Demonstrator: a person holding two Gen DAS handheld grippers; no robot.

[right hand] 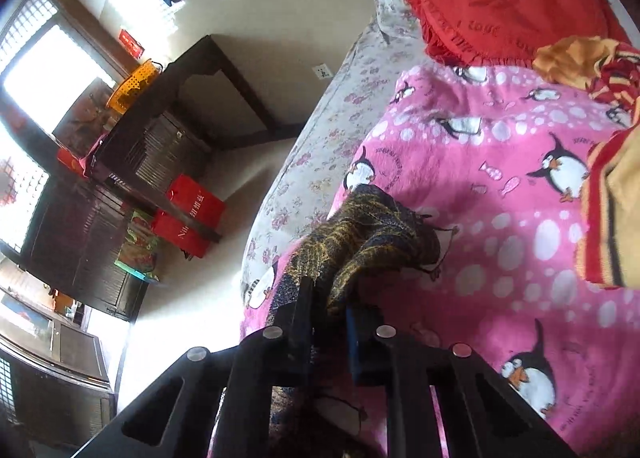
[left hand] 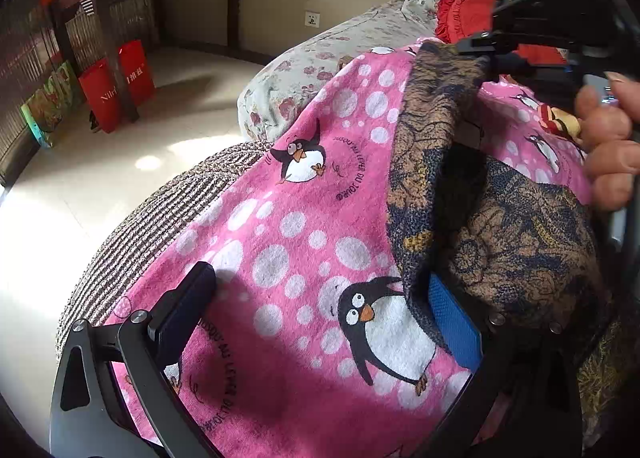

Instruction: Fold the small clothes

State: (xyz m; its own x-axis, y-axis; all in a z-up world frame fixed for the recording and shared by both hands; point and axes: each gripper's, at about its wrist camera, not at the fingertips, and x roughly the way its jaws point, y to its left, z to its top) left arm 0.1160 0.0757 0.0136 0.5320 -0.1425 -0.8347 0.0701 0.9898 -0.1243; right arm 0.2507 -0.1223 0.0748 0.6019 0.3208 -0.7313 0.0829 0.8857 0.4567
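Dark patterned garment (left hand: 520, 226) drapes over pink penguin blanket (left hand: 288, 242), left jaws wide apart.

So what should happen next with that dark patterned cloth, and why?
Probably carry the pinched edge across to fold it: the right hand-held gripper is shut on the dark patterned cloth, lifting it off the pink penguin blanket, while the left hand-held gripper stands open.

left gripper (left hand: 320, 318): black frame | silver screws | blue pad; right gripper (right hand: 330, 318): same

The blanket (left hand: 304, 226) was pink, dotted white and printed with black-and-white penguins, and on it lay a small garment (left hand: 516, 234) patterned in dark blue and ochre. At two o'clock sat a red frilled cushion (right hand: 508, 6); the bedspread (left hand: 320, 58) was cream with rose florals.
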